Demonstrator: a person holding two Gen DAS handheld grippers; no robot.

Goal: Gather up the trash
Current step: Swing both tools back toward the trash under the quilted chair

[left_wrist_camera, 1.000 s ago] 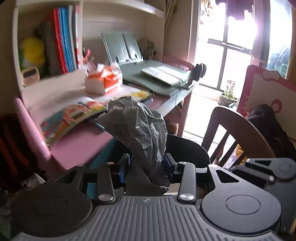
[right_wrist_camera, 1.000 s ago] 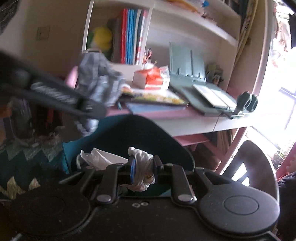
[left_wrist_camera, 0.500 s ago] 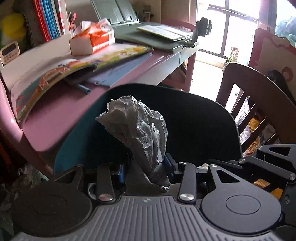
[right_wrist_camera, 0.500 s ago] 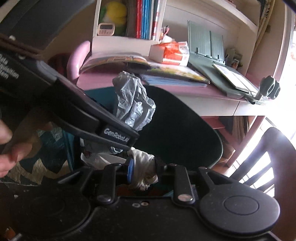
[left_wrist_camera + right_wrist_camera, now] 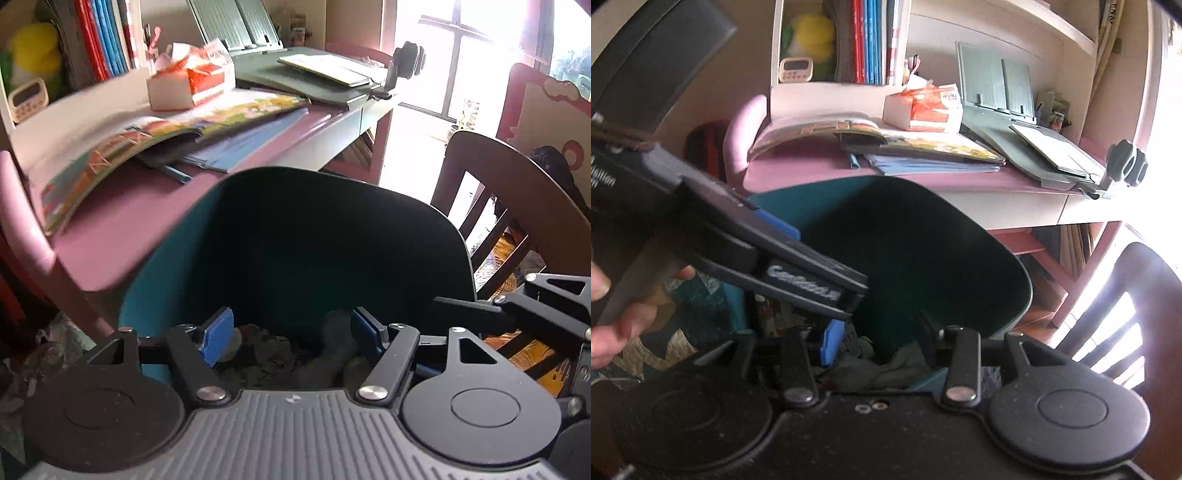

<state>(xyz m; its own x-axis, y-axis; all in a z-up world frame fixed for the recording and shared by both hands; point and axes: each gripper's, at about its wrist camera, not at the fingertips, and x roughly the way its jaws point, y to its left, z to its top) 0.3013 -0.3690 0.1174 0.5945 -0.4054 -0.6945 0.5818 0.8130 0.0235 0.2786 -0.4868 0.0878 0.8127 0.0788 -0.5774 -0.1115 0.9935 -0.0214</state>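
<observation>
Both tongs are hanging over the mouth of a teal bin point(image 5: 173, 266), which is standing just in front of the near edge of a pink worktop point(image 5: 122, 214). The left tongs point(image 5: 291, 334) are standing wide apart with nothing between the blue pads point(image 5: 218, 332), and below them crumpled grey trash point(image 5: 332, 343) is lying in the dark bottom of the bin. The right tongs point(image 5: 879, 349) are also spread apart and holding nothing; beneath them more crumpled paper and plastic is showing inside the bin, though the shadow is making single pieces hard to tell apart. In the right wrist view the left tongs are reaching in from the left side across the bin's rim, and a bare hand point(image 5: 624, 314) is gripping their handle. On the worktop an open picture book point(image 5: 147, 144) is lying over blue folders point(image 5: 243, 144) near the front edge, an orange-and-white tissue box point(image 5: 192, 81) is sitting behind it toward the back edge, and a grey book stand point(image 5: 295, 70) is occupying the far right corner. A dark wooden chair point(image 5: 509, 184) is standing to the right of the bin, close to it.
</observation>
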